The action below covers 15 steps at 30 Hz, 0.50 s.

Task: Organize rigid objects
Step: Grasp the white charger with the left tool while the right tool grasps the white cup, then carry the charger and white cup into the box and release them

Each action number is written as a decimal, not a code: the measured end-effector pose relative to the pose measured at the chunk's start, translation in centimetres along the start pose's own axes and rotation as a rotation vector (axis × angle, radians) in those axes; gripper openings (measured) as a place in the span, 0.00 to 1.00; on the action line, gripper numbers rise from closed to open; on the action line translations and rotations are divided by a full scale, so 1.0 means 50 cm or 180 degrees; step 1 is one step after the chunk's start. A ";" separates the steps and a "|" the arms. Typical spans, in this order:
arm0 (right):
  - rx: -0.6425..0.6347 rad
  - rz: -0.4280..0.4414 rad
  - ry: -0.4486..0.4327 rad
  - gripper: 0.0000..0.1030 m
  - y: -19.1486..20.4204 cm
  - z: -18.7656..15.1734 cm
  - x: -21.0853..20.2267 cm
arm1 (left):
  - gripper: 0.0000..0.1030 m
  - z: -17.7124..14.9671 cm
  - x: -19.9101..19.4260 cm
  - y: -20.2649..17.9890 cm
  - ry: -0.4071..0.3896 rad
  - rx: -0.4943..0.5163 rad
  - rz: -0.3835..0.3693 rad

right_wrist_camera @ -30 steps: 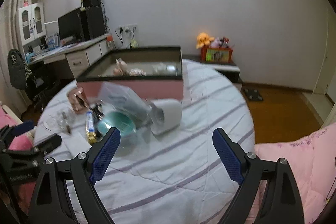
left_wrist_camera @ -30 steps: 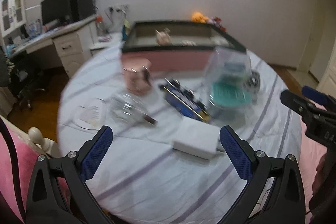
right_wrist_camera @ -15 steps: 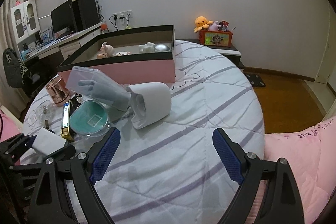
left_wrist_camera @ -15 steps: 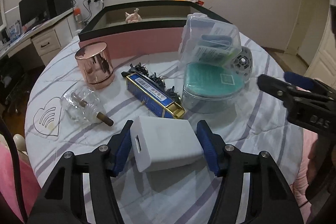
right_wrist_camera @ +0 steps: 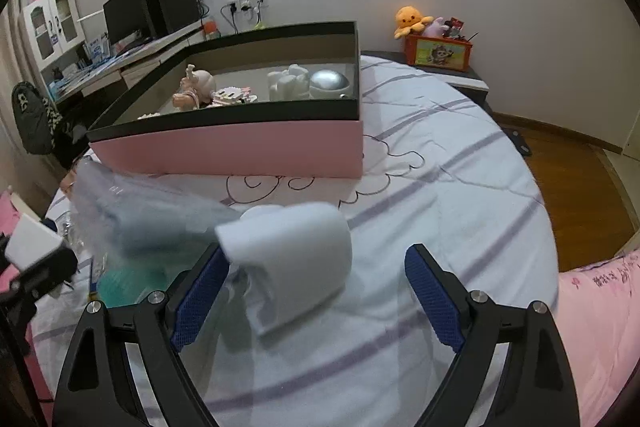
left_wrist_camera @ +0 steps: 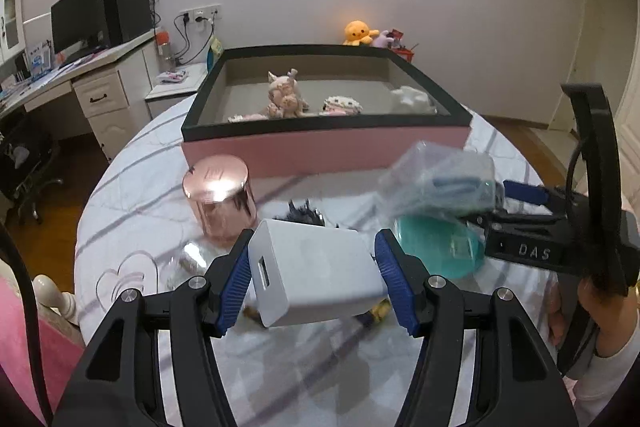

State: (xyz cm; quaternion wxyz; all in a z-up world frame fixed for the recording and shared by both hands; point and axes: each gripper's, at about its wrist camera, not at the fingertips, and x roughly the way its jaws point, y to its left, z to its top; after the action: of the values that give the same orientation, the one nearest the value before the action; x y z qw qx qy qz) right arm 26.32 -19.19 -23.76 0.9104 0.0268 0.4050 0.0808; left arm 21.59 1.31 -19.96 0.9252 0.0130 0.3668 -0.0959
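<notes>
Left wrist: white box [left_wrist_camera: 316, 273] between left gripper [left_wrist_camera: 314, 277] pads

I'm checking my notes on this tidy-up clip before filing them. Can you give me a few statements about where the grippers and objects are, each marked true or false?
1. The left gripper is shut on the white rectangular plastic box. True.
2. The right gripper clamps the white rounded cylinder-shaped device. False: its jaws stand wide, and no pad is seen pressing on the device.
3. The pink-sided open box with a black rim is empty. False: small figurines and a silver dome lie inside.
4. The shiny rose-gold cylindrical tin stands upright on the striped bedsheet. True.
5. The tin sits inside the box. False: it stands in front of it.
</notes>
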 end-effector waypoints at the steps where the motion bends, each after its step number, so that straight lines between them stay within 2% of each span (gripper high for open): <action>1: -0.0010 0.0041 0.0004 0.81 -0.002 0.003 0.005 | 0.60 0.006 0.006 0.005 -0.0002 0.0001 0.0006; 2: -0.0023 0.0094 0.0013 0.64 -0.003 0.004 0.006 | 0.60 0.011 0.010 0.007 -0.0021 -0.0004 0.0002; 3: -0.0027 0.0167 0.0014 0.57 -0.004 0.003 0.006 | 0.60 0.019 0.013 0.006 -0.0030 -0.0010 -0.0006; 8: -0.0110 0.0131 -0.0061 0.57 0.011 -0.001 -0.012 | 0.60 0.052 0.021 0.009 -0.0089 0.0006 -0.0059; 12: -0.0129 0.0066 -0.0311 0.57 0.011 0.019 -0.063 | 0.60 0.097 0.021 0.029 -0.0158 -0.0029 -0.0184; 15: -0.0199 0.0063 -0.0476 0.57 0.017 0.055 -0.092 | 0.60 0.142 0.028 0.035 -0.0227 0.0001 -0.0191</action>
State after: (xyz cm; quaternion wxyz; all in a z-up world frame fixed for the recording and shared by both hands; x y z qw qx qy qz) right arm 25.22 -19.07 -18.45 0.9376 0.0083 0.3329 0.1002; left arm 27.70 2.12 -15.81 0.9344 -0.0013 0.3338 -0.1241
